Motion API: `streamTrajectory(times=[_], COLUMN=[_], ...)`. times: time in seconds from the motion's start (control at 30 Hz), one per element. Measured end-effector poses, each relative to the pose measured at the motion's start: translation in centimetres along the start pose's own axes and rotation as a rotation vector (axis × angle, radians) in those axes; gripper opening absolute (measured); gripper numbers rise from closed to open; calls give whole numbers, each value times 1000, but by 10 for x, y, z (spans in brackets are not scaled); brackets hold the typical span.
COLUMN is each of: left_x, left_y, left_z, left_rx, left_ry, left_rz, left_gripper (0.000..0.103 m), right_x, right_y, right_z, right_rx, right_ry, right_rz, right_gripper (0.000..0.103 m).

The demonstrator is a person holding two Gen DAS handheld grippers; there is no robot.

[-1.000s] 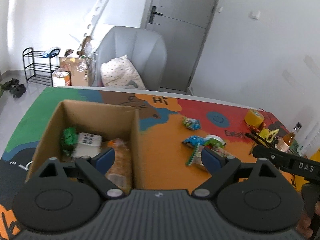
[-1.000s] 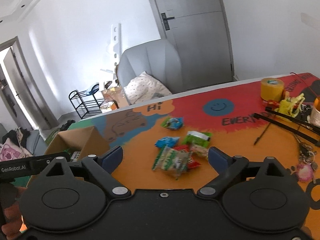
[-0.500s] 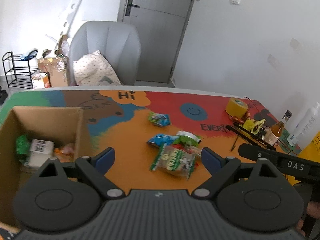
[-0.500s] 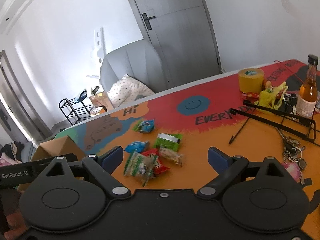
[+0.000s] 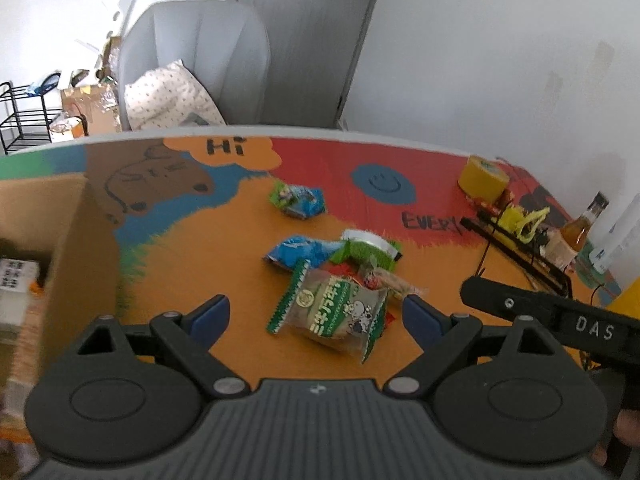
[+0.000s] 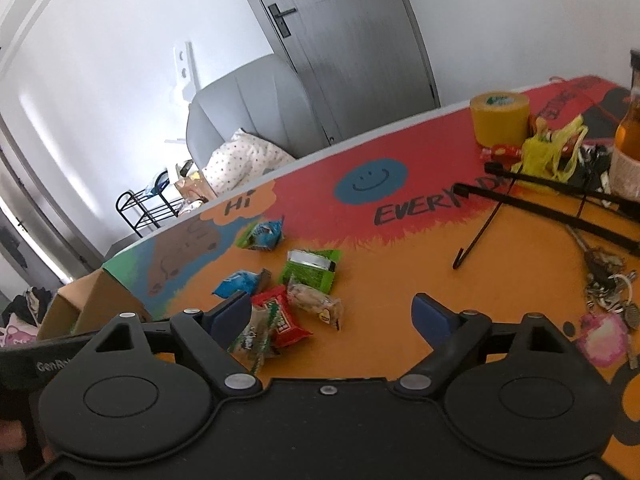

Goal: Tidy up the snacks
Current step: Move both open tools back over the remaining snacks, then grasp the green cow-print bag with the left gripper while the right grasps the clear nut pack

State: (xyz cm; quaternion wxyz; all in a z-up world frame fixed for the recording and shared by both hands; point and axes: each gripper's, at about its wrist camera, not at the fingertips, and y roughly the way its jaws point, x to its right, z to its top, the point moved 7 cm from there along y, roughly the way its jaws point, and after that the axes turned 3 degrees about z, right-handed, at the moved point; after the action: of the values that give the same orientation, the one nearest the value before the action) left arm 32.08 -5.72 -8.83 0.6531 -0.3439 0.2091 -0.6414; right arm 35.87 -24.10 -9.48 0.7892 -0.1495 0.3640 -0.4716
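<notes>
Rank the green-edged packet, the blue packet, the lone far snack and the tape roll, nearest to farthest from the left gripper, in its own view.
From the left gripper:
1. Green-edged packet, between the fingers.
2. Blue packet, just beyond.
3. Lone snack, farther back.
4. Tape roll, far right.

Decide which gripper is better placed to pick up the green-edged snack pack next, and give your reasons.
Left, probably. The left gripper is open with the green-edged pack lying between its fingers. The right gripper, also open, has that pack off by its left finger, partly hidden.
</notes>
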Motion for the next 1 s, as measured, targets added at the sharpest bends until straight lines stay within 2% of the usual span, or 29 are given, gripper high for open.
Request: streamTrajectory(times=[0.13, 0.43, 0.53, 0.6, 0.67, 0.77, 1.0], left_x=[5, 4, 7, 6, 3, -3, -12], left_y=[20, 61, 65, 64, 62, 58, 36], left_z=[-4, -15, -16, -15, -13, -11, -3], left_rx=[-32, -101, -80, -74, -77, -86, -46], left_ry=[4, -5, 16, -1, -4, -35, -35], left_rz=[-9, -2, 7, -9, -10, -27, -28], left_gripper=[92, 92, 92, 86, 69, 59, 56], right_x=[13, 33, 32, 28, 24, 17, 2], right_y=[14, 32, 38, 42, 45, 48, 60], right_z=[-2, -4, -6, -6, -4, -1, 3], right_rx=[-30, -60, -73, -78, -80, -77, -90], right_ry=[30, 69, 67, 59, 54, 34, 4], right_rz=[-9, -28, -23, -20, -14, -5, -1], right_gripper=[83, 82, 82, 82, 82, 82, 82])
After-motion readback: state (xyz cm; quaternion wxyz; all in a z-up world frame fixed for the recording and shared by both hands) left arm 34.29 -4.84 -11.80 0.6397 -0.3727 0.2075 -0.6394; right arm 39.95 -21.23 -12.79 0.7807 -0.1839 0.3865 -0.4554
